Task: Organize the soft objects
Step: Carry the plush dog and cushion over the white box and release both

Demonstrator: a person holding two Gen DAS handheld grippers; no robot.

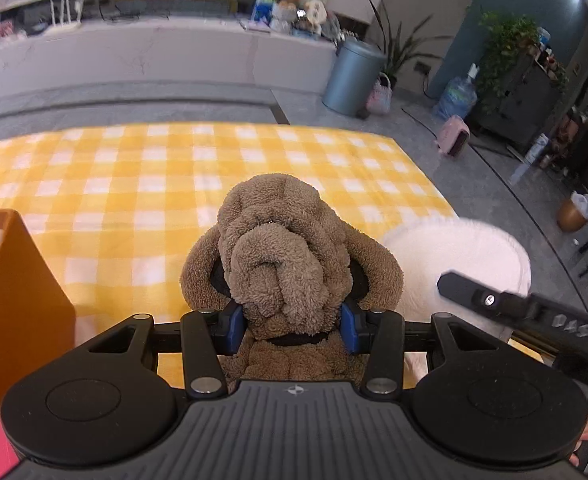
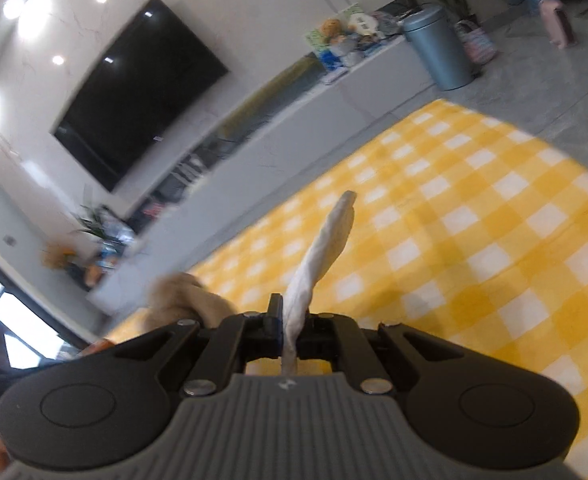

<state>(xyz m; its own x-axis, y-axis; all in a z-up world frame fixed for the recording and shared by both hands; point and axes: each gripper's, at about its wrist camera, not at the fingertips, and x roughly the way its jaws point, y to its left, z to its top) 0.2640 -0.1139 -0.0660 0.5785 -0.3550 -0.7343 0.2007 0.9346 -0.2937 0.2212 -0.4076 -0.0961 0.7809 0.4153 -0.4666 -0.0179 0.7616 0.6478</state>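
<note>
Over yellow checked cloth [image 1: 133, 184] — left claw [image 1: 291, 326] pinching brown plush dog [image 1: 281, 248]; right claw [image 2: 289, 326] pinching white fabric [image 2: 326, 240].

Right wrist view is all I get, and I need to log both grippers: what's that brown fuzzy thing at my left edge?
Observer: A brown plush dog, clamped at the neck by the left gripper.
Operator: And what am I pinching?
Observer: The right gripper grips a thin edge of a white plush item; the left view shows it round and fluffy.
Operator: Any container nearby?
Observer: An orange bin sits left of the dog.
</note>
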